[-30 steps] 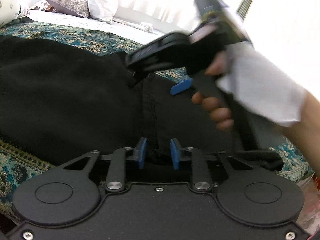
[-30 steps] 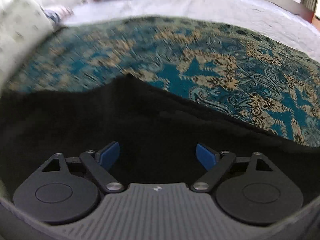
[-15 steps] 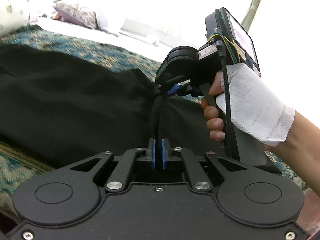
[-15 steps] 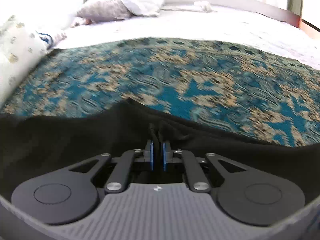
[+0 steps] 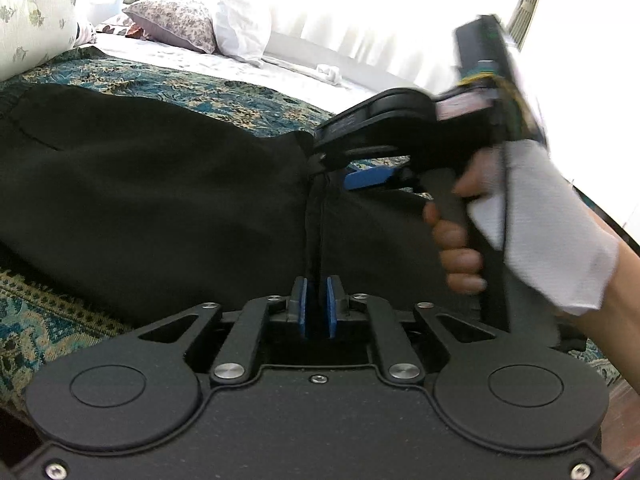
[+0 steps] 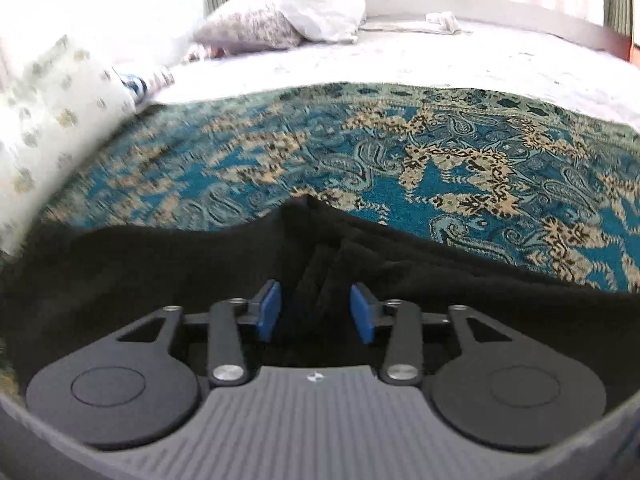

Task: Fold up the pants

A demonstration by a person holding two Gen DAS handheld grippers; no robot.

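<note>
Black pants (image 5: 160, 208) lie spread on a teal patterned bedspread (image 5: 224, 96). My left gripper (image 5: 316, 314) is shut on a thin fold of the pants at their near edge. My right gripper (image 6: 316, 312) is open, with a bunched ridge of the pants (image 6: 320, 264) standing between its blue pads (image 6: 269, 312). In the left wrist view the right gripper (image 5: 360, 160) sits over the far edge of the pants, held by a hand in a white glove (image 5: 540, 232).
The teal and gold bedspread (image 6: 460, 160) stretches beyond the pants. Pillows (image 6: 280, 20) and a white sheet (image 6: 480, 52) lie at the back. A floral cushion (image 6: 48, 120) is at the left.
My right gripper has opened and let go of the pants fold it was pinching. My left gripper has stayed shut on the fabric and dropped slightly.
</note>
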